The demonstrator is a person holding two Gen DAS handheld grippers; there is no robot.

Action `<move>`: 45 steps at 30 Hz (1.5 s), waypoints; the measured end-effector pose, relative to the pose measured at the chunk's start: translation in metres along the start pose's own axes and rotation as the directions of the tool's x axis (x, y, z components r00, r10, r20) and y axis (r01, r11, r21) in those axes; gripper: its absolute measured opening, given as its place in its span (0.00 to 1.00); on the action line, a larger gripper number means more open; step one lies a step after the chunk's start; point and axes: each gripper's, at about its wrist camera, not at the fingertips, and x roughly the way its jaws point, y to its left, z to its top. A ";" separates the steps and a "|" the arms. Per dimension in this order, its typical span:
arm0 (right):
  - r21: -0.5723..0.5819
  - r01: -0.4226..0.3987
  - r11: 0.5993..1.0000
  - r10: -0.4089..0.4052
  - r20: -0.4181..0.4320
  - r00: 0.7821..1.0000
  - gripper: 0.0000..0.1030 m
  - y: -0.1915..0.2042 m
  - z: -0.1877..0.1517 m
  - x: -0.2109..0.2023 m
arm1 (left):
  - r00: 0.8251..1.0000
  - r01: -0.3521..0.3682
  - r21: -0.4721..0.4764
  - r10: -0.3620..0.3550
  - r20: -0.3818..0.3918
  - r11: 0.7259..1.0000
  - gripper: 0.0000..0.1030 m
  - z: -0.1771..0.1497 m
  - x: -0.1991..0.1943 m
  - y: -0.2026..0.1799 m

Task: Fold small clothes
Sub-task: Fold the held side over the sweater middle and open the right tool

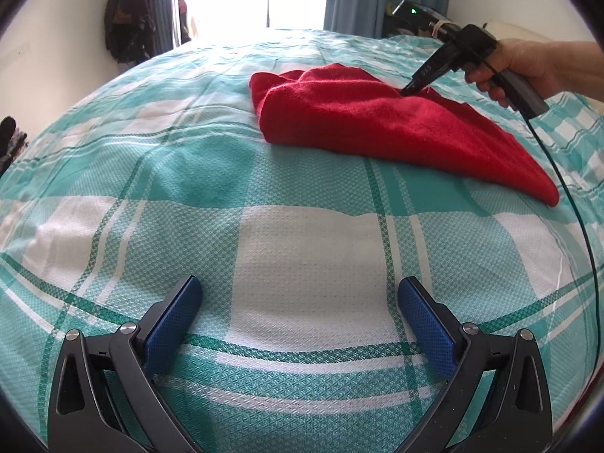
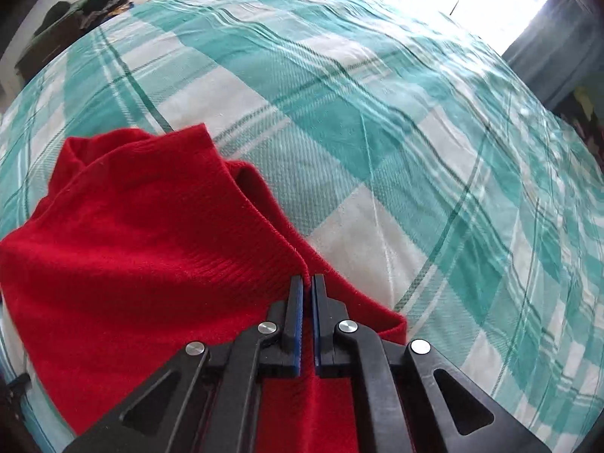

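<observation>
1. The red knit garment [image 1: 385, 128] lies in a loose, rumpled heap on the teal-and-white plaid bedspread [image 1: 309, 249], towards the far right part of the bed as the left wrist view shows it; one end trails out to a point near the right edge

2. Judged from how it lies, the folding is at an early stage: layers overlap unevenly, one ribbed edge [image 2: 241, 260] stands up and no tidy rectangle has been formed

3. The right gripper [image 2: 306, 283] is clenched on a fold of the garment near that ribbed edge; in its own view the blue pads are almost together with red cloth pinched between them, and in the left wrist view its tip [image 1: 409, 88] digs into the top of the heap, with a person's hand [image 1: 509, 71] on the handle

4. The left gripper [image 1: 298, 302] is released, its jaws spread wide over bare bedspread, well apart from the garment and touching no clothing

5. What seems left: spread or straighten the piece, bring the edges together, flatten it; the left gripper will probably have to take a second corner

6. Count: one red garment, two grippers, one hand in view, one thin dark cable [image 1: 581, 226] running from the right gripper, one bed; dark clothing [image 2: 75, 11] piled beyond the bed's edge cannot be counted
</observation>
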 end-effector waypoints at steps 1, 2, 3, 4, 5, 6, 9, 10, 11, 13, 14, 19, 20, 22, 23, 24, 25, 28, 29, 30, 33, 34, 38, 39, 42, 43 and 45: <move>0.035 -0.003 0.999 0.003 -0.025 1.000 0.16 0.000 -0.002 0.008 | 1.000 0.000 0.000 0.000 0.000 1.000 0.99 0.000 0.000 0.000; 0.063 0.014 0.998 -0.013 -0.022 1.000 0.19 -0.001 -0.005 0.008 | 1.000 0.000 0.000 0.000 0.001 1.000 0.99 0.000 0.000 0.000; 0.094 0.011 0.996 -0.012 0.007 1.000 0.22 -0.005 -0.008 0.001 | 1.000 0.000 0.000 0.000 0.001 1.000 0.99 0.000 0.000 0.000; 0.145 -0.011 0.989 0.004 0.048 0.999 0.22 -0.012 -0.011 -0.011 | 1.000 -0.001 0.000 0.001 0.001 1.000 0.99 0.000 0.000 0.000; 0.219 -0.045 0.975 0.023 0.099 0.995 0.22 -0.022 -0.016 -0.026 | 1.000 -0.001 0.000 0.001 0.002 1.000 0.99 0.000 0.000 0.000; 0.303 -0.102 0.947 0.056 0.157 0.986 0.22 -0.032 -0.023 -0.043 | 1.000 -0.001 0.000 0.001 0.002 1.000 0.99 0.000 0.000 0.000; 0.487 -0.433 0.759 0.306 0.319 0.897 0.22 -0.053 -0.057 -0.070 | 1.000 -0.002 0.001 0.002 0.002 1.000 1.00 0.000 0.000 0.000; 0.518 -0.505 0.691 0.370 0.346 0.862 0.22 -0.054 -0.071 -0.069 | 1.000 -0.002 0.001 0.002 0.003 1.000 1.00 0.000 0.000 0.000; 0.546 -0.509 0.666 0.373 0.348 0.860 0.22 -0.047 -0.080 -0.069 | 1.000 -0.003 0.001 0.003 0.004 1.000 1.00 0.000 -0.001 -0.001; 0.623 -0.354 0.698 0.231 0.272 0.934 0.22 -0.053 -0.104 -0.061 | 1.000 -0.006 0.002 0.006 0.007 1.000 0.99 0.000 -0.001 -0.001; 0.668 -0.264 0.696 0.137 0.237 0.962 0.23 -0.064 -0.116 -0.056 | 1.000 -0.008 0.003 0.008 0.008 1.000 0.99 -0.001 -0.002 -0.001; 0.646 -0.201 0.736 0.059 0.235 0.970 0.25 -0.095 -0.132 -0.048 | 1.000 -0.012 0.005 0.012 0.012 1.000 0.99 -0.001 -0.001 -0.002; 0.611 -0.198 0.767 0.069 0.228 0.971 0.28 -0.097 -0.126 -0.046 | 1.000 -0.013 0.005 0.013 0.012 1.000 0.99 -0.001 -0.001 -0.002; 0.540 -0.172 0.824 0.085 0.182 0.980 0.47 -0.092 -0.114 -0.038 | 1.000 -0.015 0.006 0.015 0.013 1.000 0.99 -0.001 -0.001 -0.002; 0.514 -0.150 0.845 0.080 0.155 0.985 0.48 -0.092 -0.111 -0.031 | 1.000 -0.014 0.006 0.014 0.013 1.000 1.00 -0.001 -0.001 -0.002; 0.491 -0.118 0.863 0.062 0.128 0.990 0.46 -0.091 -0.107 -0.024 | 1.000 -0.014 0.006 0.014 0.013 1.000 1.00 -0.001 -0.001 -0.003; 0.472 -0.077 0.878 0.031 0.103 0.994 0.12 -0.092 -0.103 -0.019 | 1.000 -0.014 0.006 0.014 0.013 1.000 1.00 -0.001 -0.001 -0.002; 0.531 0.031 0.847 -0.096 0.095 0.991 0.04 -0.110 -0.107 -0.024 | 1.000 -0.015 0.006 0.015 0.014 1.000 0.99 -0.001 0.000 -0.002; 0.565 0.051 0.824 -0.121 0.088 0.989 0.04 -0.117 -0.110 -0.024 | 1.000 -0.015 0.007 0.015 0.014 1.000 0.99 -0.001 0.000 -0.002; 0.576 0.069 0.815 -0.128 0.063 0.990 0.06 -0.121 -0.110 -0.019 | 1.000 -0.014 0.006 0.014 0.014 1.000 0.99 -0.002 0.000 -0.002; 0.533 0.118 0.838 -0.149 0.015 0.989 0.23 -0.115 -0.105 -0.014 | 1.000 -0.014 0.006 0.014 0.014 1.000 1.00 -0.002 0.000 -0.002; 0.532 0.116 0.839 -0.164 0.043 0.986 0.36 -0.112 -0.104 -0.023 | 1.000 -0.015 0.006 0.015 0.013 1.000 0.99 -0.002 0.000 -0.002; 0.605 -0.087 0.791 -0.106 0.276 0.955 0.53 -0.091 -0.114 -0.084 | 1.000 -0.013 0.005 0.013 0.008 1.000 0.99 -0.001 0.000 -0.002; 0.596 -0.187 0.781 -0.037 0.343 0.939 0.53 -0.079 -0.119 -0.095 | 1.000 -0.012 0.003 0.012 0.002 1.000 0.99 0.000 0.001 -0.002; 0.523 -0.409 0.748 0.162 0.454 0.876 0.71 -0.027 -0.139 -0.100 | 0.998 -0.007 -0.008 0.007 -0.064 1.000 0.99 0.010 0.001 -0.001; 0.499 -0.431 0.752 0.214 0.433 0.876 0.78 -0.005 -0.143 -0.091 | 0.995 0.007 -0.030 -0.010 -0.099 1.000 0.99 0.017 -0.001 0.002; 0.448 -0.430 0.784 0.294 0.343 0.892 0.78 0.037 -0.147 -0.063 | 0.989 0.089 -0.134 -0.104 -0.109 0.987 0.99 0.036 -0.014 0.018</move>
